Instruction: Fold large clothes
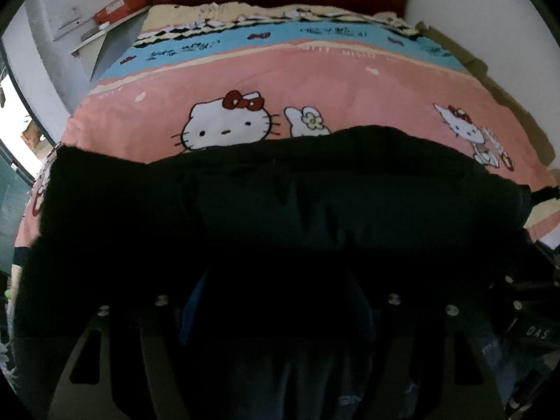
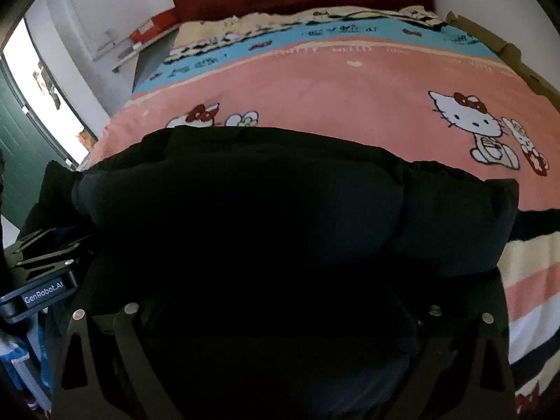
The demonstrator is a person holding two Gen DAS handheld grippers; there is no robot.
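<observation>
The bulky black padded jacket (image 1: 297,192) lies bunched on the pink cartoon-cat bedsheet (image 1: 245,80), just ahead of both tongs. Left gripper (image 1: 276,315) stands wide; right gripper's (image 2: 280,315) state I cannot tell. Judged soft, puffy, light: grip a hem.

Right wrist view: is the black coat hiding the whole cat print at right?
No. The black coat lies nearer, and the cat print shows fully on the pink bedspread.
</observation>
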